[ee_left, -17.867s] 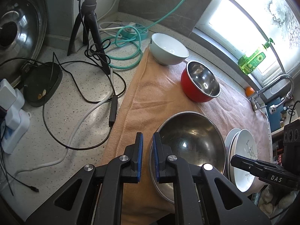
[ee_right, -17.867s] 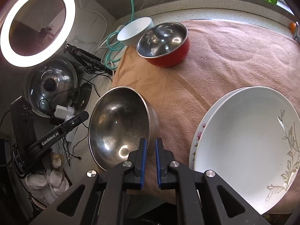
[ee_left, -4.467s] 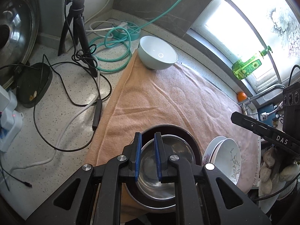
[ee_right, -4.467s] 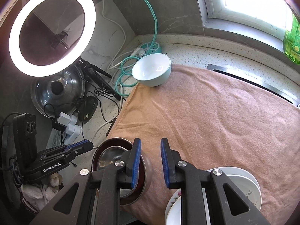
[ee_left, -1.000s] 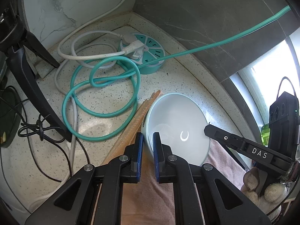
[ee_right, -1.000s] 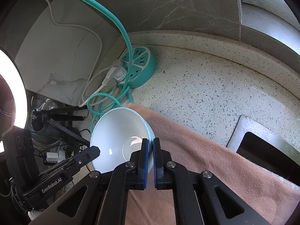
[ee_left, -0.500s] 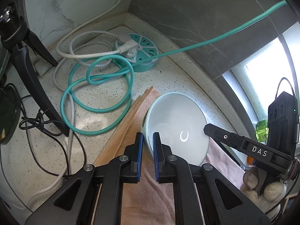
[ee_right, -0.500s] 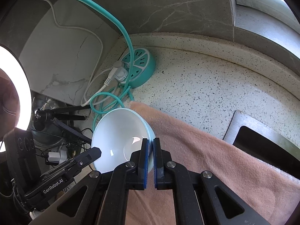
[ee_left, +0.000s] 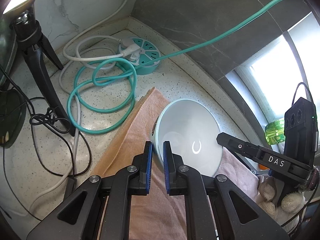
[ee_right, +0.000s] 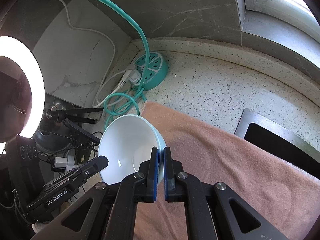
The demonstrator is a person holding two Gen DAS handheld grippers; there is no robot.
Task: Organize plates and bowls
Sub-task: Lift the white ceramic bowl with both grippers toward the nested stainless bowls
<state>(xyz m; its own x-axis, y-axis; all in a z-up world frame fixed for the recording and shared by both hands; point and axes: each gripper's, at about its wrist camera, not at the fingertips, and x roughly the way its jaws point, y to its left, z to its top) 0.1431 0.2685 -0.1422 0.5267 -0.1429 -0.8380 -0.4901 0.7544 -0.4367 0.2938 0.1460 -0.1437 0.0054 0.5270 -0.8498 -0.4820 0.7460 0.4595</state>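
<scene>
In the left wrist view, the left gripper (ee_left: 158, 152) is seen with its blue pads closed narrowly on the near rim of a pale blue bowl (ee_left: 190, 138), one pad outside the wall and one inside. The bowl is held tilted over the corner of a peach towel (ee_left: 128, 140) spread on a speckled counter (ee_left: 180, 80). Only this view shows the right gripper's body from the side, marked "DAS", with a gloved hand (ee_left: 280, 198) beneath it, and a green bottle (ee_left: 275, 131) by the window. A teal cable (ee_left: 100, 100) is coiled beside a round teal power strip (ee_left: 144, 58), and a black tripod (ee_left: 40, 60) is cut off at the top.

In the right wrist view, the right gripper (ee_right: 161, 164) is seen clamped on the opposite rim of the same bowl (ee_right: 128, 144). A lit ring light (ee_right: 38, 84) and a dark recess (ee_right: 280, 142) behind the towel (ee_right: 230, 160) are shown only here. The left gripper, marked "GenRobot.AI", reaches the bowl's far rim; its contact point is hidden. The bowl's underside is hidden, so it probably hangs clear of the towel.
</scene>
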